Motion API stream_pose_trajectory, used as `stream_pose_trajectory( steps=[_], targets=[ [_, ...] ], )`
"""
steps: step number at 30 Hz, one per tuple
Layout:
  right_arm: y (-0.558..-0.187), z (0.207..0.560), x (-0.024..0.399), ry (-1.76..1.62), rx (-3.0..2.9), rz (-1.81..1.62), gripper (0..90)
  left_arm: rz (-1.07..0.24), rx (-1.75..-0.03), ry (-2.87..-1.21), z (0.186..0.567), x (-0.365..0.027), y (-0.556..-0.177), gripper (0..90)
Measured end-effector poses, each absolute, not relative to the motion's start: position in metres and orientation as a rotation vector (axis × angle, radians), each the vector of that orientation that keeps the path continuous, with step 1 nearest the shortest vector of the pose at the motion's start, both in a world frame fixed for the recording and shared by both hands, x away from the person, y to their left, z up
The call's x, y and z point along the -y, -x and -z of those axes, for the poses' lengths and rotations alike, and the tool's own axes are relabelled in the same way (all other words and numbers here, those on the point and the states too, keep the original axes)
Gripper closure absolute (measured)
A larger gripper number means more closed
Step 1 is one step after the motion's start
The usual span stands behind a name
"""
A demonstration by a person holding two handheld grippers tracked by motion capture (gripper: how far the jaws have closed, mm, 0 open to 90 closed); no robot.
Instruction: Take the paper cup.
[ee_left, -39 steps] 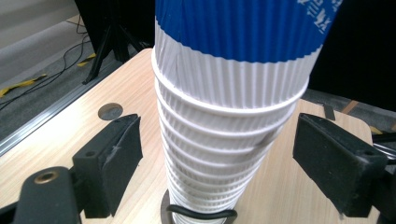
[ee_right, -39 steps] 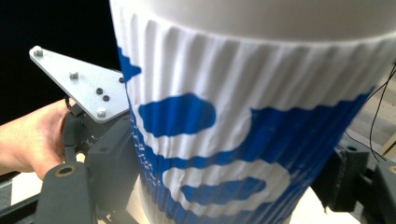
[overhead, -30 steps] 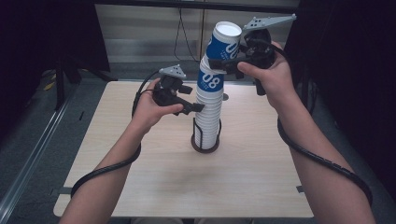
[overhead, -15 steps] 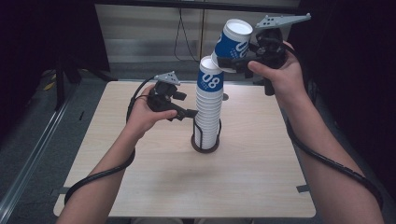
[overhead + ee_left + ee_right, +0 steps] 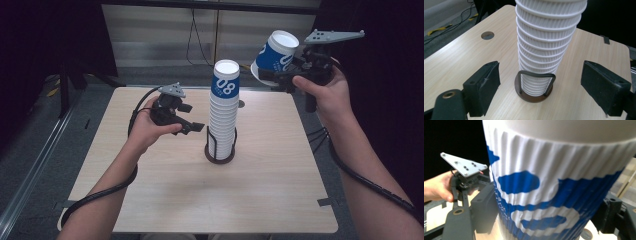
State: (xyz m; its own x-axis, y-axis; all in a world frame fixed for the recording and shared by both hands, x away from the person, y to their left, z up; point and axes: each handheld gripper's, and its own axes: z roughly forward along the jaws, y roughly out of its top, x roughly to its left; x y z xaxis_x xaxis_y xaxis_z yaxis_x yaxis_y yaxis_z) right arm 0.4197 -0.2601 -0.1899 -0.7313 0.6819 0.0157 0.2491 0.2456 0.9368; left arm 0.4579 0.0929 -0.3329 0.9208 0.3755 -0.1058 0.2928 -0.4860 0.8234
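Holding cup [image 5: 276, 56] beside stack [image 5: 223, 117]

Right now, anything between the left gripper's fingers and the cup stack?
Nothing but bare table. In the left gripper view the open fingers flank the stack in its holder without touching it.

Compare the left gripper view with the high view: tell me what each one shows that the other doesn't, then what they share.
Left gripper view alone: the ribbed white cup walls up close and the left gripper's black pads, standing wide apart on either side of the holder.

High view alone: the right gripper closed on a blue-and-white cup, lifted and tilted off to the stack's right, plus both forearms.

Both: the cup stack in its wire holder on the wooden table.
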Motion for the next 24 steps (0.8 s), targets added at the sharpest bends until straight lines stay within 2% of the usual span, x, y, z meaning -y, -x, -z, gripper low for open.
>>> stream_pose_trajectory(
  steps=[24],
  targets=[
    [-0.404,0.237,0.279,-0.853,-2.177,-1.456,20.9,-0.080,-0.499,-2.131,0.358,-0.099,-0.449,15.6]
  ],
)
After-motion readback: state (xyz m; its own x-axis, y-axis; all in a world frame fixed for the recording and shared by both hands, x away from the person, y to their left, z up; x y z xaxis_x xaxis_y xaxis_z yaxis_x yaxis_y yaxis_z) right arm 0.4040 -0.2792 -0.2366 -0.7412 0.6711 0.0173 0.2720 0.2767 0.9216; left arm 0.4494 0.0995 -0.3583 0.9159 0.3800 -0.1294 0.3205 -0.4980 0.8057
